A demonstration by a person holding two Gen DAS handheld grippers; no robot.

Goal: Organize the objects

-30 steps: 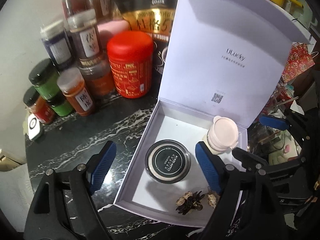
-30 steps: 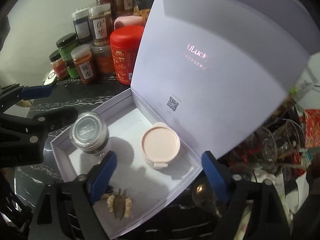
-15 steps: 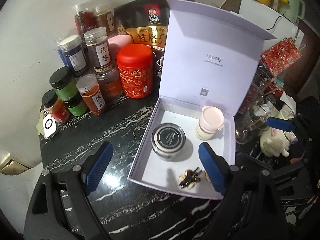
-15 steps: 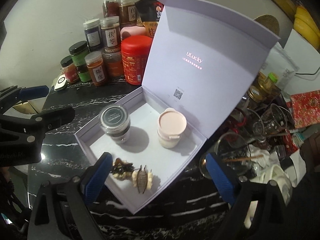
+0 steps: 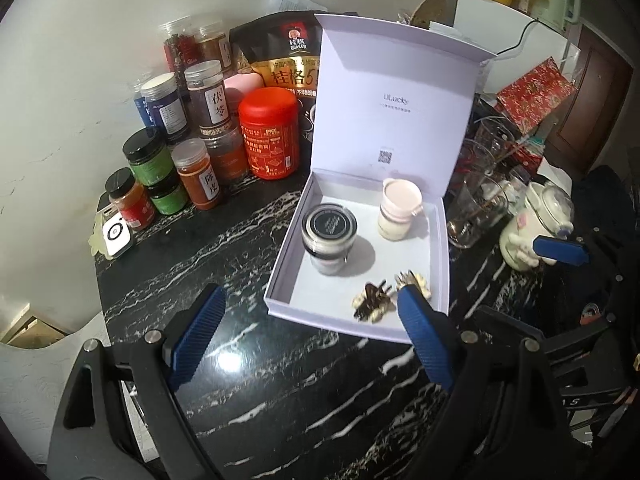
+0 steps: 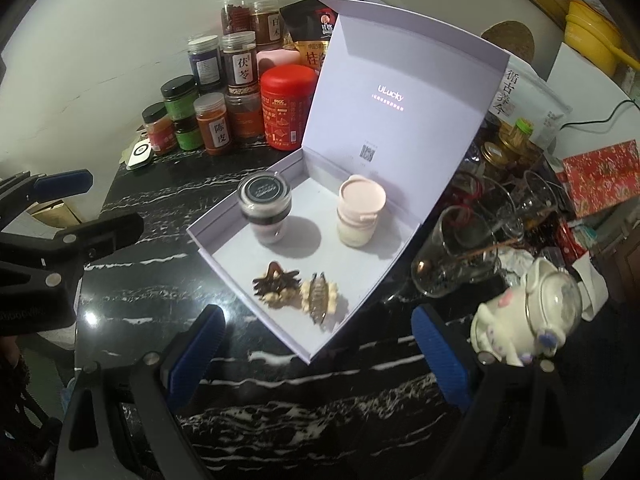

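Both sets of jaws stand wide apart and hold nothing. The left gripper (image 5: 308,340) hangs above the black marble counter (image 5: 224,264), with the near edge of the open white box (image 5: 360,326) just ahead, between its jaws. The right gripper (image 6: 320,352) hangs the same way, with the near corner of the box in line with the gap between its jaws. Inside the box, ahead of the jaws, a black-lidded jar (image 6: 265,208) and a pink-lidded jar (image 6: 360,216) stand upright and apart at the far side; a dark hair clip (image 6: 276,285) and a pale hair clip (image 6: 320,298) lie side by side at the near side. The lid (image 6: 400,92) stands raised at the back. Judgement: the packing step appears complete, and closing the box is probably the step in hand. The next move calls for one gripper to reach past the jars and tip the lid forward, clear of the jar tops, while the other steadies the box wall.
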